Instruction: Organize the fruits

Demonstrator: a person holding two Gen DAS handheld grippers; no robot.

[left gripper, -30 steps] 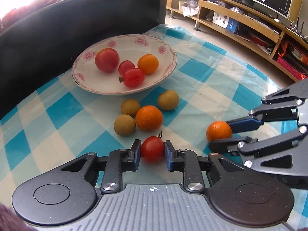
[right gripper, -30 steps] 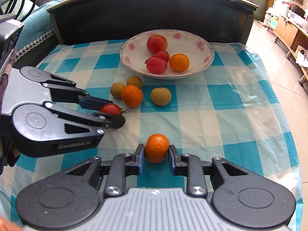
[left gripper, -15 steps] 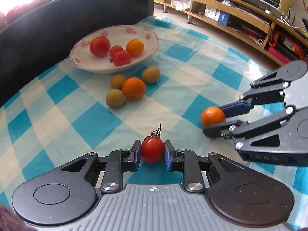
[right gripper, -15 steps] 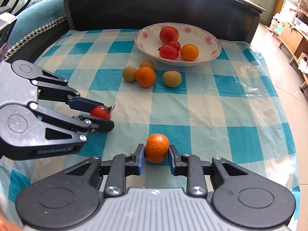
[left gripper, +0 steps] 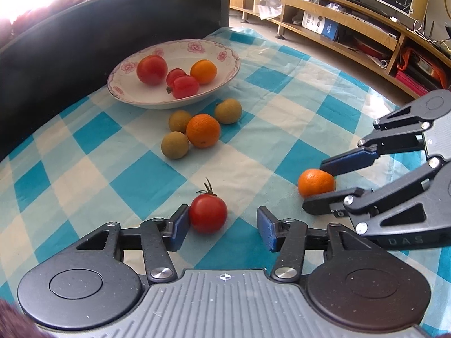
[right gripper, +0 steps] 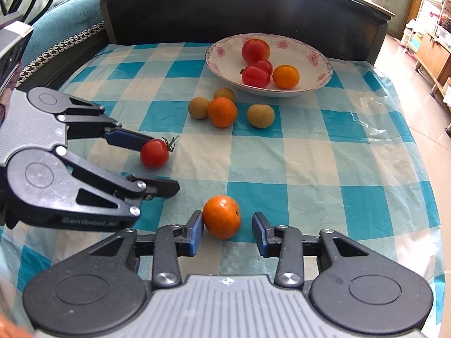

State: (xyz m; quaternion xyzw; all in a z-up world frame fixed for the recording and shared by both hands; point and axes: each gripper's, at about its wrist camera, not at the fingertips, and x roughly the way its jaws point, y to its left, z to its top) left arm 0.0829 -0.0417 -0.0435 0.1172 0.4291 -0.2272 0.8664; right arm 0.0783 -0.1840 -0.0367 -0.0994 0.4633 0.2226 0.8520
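Legible markings:

1. Left gripper (right gripper: 166, 166): the near finger linkage carries the embossed brand "GenRobot.AI", read in the right wrist view.
2. Right gripper (left gripper: 324, 186): the near finger linkage carries the embossed letters "DAS", read in the left wrist view.

Print on the box (left gripper: 320, 25) on the far shelf is too small to read.

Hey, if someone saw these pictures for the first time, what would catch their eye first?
Probably the two open grippers low over the blue-and-white checked tablecloth: the left gripper around a red stemmed tomato, the right gripper around a small round orange. Behind them, a white flower-rimmed bowl holds red tomatoes and an orange.
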